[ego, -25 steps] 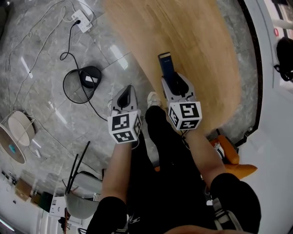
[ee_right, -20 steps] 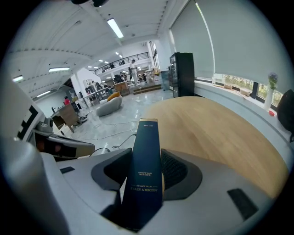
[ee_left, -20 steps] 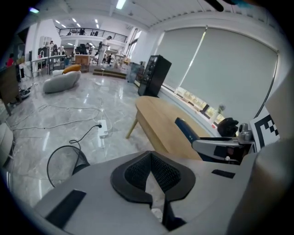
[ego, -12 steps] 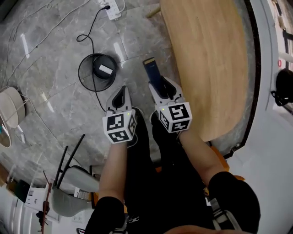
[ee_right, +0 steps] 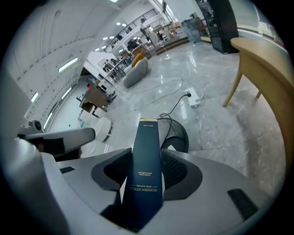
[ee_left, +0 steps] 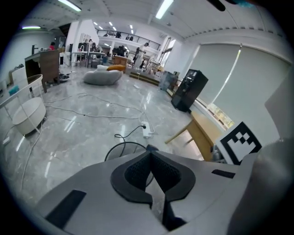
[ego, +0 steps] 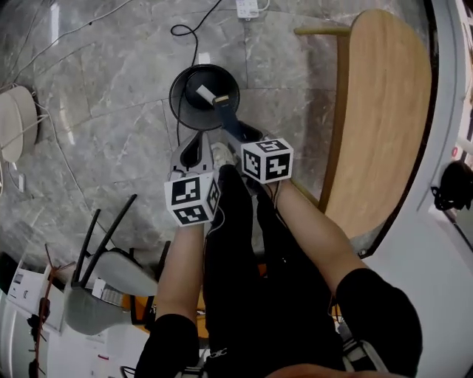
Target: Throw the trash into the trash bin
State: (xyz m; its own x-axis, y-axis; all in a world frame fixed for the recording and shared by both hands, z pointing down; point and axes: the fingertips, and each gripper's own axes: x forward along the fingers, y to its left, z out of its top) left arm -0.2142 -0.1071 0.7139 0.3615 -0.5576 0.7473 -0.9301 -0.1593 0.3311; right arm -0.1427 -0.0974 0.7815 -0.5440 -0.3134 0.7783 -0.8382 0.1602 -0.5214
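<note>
A round black wire trash bin [ego: 194,83] stands on the grey marble floor with a white scrap inside. My right gripper [ego: 235,136] is shut on a long dark blue box [ego: 228,118], whose far end reaches over the bin's near rim. In the right gripper view the box [ee_right: 147,160] stands up between the pads, with the bin [ee_right: 178,136] just beyond it. My left gripper [ego: 194,151] hangs beside it to the left, short of the bin, jaws together and empty. The left gripper view shows its pads [ee_left: 138,170] meeting and the bin's rim [ee_left: 120,148] past them.
A wooden table [ego: 377,111] lies to the right. A power strip [ego: 247,7] and its black cable [ego: 185,31] run behind the bin. A black-legged chair [ego: 103,273] stands at lower left. The person's legs and a white shoe [ego: 220,153] are below the grippers.
Both grippers have swung left off the table's edge toward the bin. The bin now sits right ahead of them, and the box's tip has come over its rim.
</note>
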